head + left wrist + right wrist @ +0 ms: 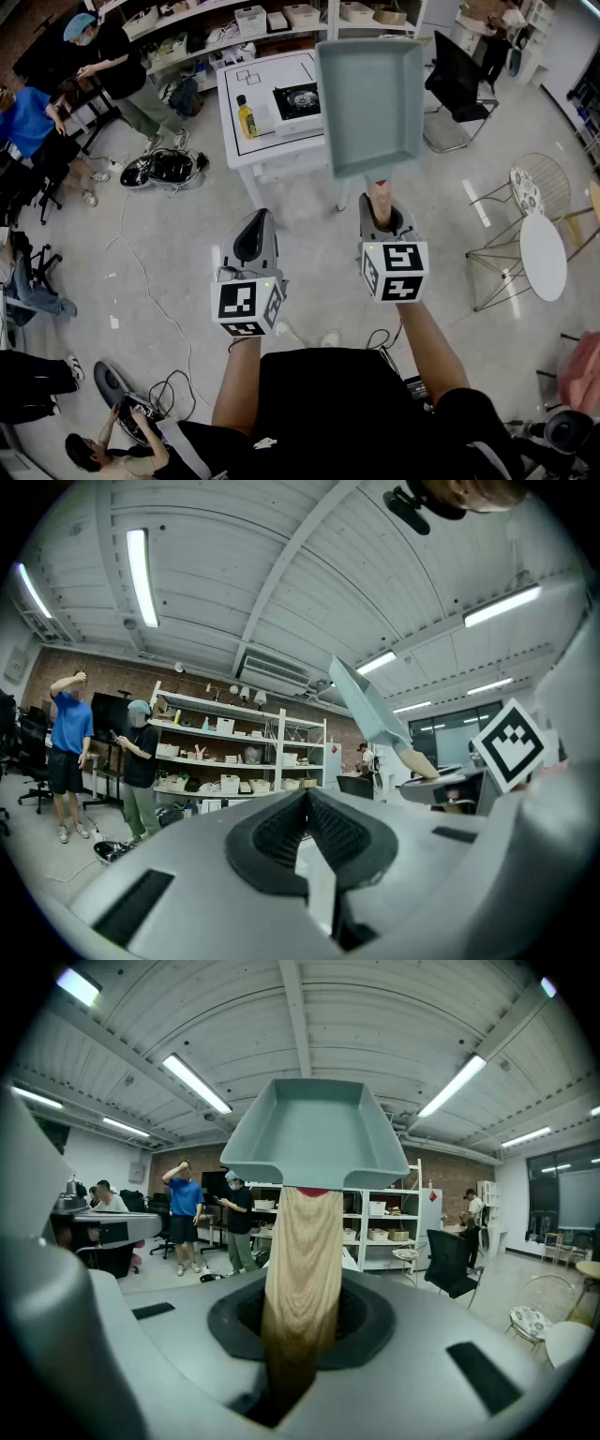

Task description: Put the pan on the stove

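While the right gripper (pixel 382 214) clamped the wooden handle (pixel 302 1260) of the grey-green rectangular pan (pixel 370 94), left gripper (pixel 251 236) beside it, jaws together, empty, stove (pixel 298 100) on white table (pixel 246 155) ahead.

oil bottle (pixel 246 116) just beside stove (pixel 298 100), chair (pixel 459 80) right of table (pixel 246 150), floor (pixel 309 272) open

The left gripper (pixel 307 806) has its dark ribbed fingers (pixel 274 834) pressed together with nothing between them. To the right, a grey-green pan (pixel 367 705) tilts upward, its wooden handle (pixel 419 761) running into the right gripper (pixel 448 785). At far left, two people (pixel 141 766) stand before white shelves (pixel 239 761).
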Available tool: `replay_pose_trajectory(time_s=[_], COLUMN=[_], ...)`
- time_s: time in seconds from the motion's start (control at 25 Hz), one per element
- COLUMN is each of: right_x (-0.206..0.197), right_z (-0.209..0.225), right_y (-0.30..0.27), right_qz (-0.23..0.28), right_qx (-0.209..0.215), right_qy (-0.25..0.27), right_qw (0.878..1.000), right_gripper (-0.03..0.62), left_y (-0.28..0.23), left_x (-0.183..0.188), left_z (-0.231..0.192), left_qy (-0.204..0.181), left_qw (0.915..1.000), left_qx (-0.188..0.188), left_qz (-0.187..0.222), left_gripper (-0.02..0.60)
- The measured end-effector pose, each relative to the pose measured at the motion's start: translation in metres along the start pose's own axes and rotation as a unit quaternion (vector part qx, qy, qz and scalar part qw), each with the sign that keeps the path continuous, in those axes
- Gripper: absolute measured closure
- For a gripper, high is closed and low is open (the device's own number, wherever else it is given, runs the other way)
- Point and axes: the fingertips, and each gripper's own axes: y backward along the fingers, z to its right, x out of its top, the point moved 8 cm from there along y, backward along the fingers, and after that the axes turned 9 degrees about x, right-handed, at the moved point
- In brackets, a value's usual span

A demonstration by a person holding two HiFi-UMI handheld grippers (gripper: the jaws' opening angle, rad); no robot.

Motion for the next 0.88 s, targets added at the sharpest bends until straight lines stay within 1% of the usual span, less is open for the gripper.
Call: replay_pose_trajectory(time_s=[0.48, 0.88], right_x=[-0.010, -0.015], right_z=[0.011, 0.016], right_y=[0.008, -0.005], right_qz=[-0.011, -0.019], right_qx=[0.012, 0.019], right_qy=[-0.008, -0.011], right_qw=[1.000, 1.000], right_gripper=[0.543, 0.543], left_y=[0.007, -0.006], left_x=[-0.005, -0.012], left_z=[0.018, 0.015], left_qy=[-0.003, -0.003], left_qw=[0.9999, 0.9998], left_qx=[0.008, 0.013], left_qz=[-0.007, -0.013], left_gripper=[0.571, 0.571])
